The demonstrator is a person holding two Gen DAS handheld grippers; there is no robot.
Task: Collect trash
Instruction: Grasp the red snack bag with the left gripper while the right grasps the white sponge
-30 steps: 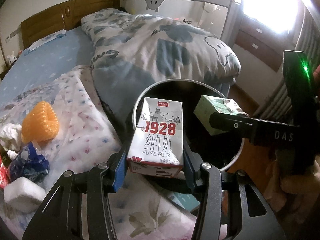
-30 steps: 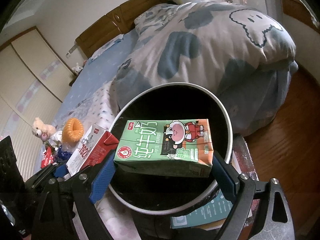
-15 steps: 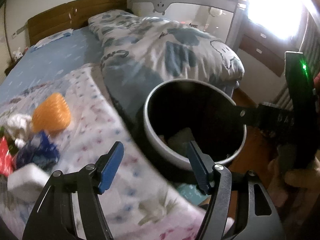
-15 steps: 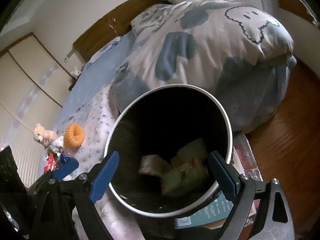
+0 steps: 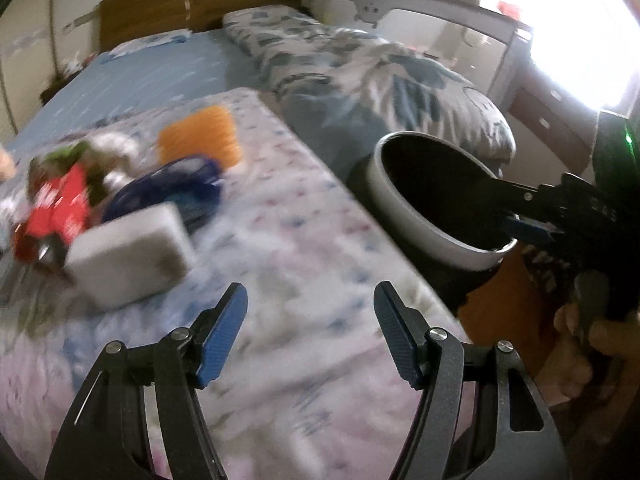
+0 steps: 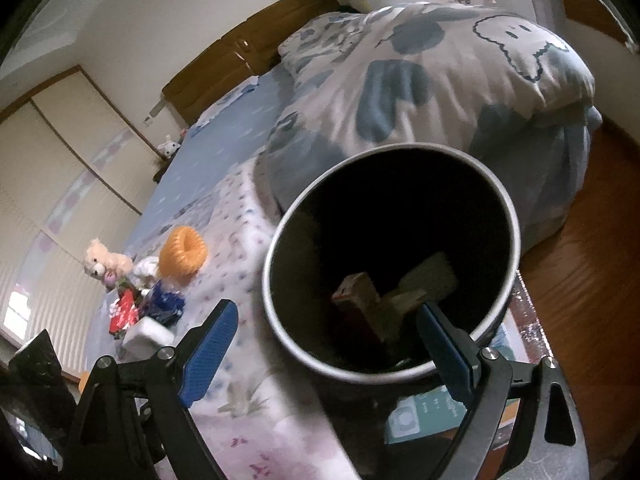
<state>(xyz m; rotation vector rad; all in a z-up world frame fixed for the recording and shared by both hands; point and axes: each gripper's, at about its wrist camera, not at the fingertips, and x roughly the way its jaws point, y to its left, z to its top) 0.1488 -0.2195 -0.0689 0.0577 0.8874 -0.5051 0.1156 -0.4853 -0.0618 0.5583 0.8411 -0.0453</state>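
Left gripper [image 5: 310, 334] and right gripper [image 6: 326, 350], both wide open and empty; trash pile [image 5: 120, 204] on bed beside bin [image 6: 390, 258]; risk: soft bedding lets the white block [image 5: 132, 254] slip from a hasty pinch

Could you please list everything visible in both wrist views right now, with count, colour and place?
Trash bin: one, black with pale rim, beside the bed.
Cartons: at least two, dim, inside the bin.
Orange ribbed thing: one, on the floral sheet.
White block: one, on the sheet near the bed edge.
Blue wrapper: one, beside the block.
Red packet: one, blurred, left of the wrapper.
Plush bear: one, cream, behind the pile.
Duvet: one, white with blue ghost print, heaped on the bed.
Headboard: one, brown wood.
Left tongs: open, empty, over the sheet.
Right tongs: open, empty, at the bin's rim.
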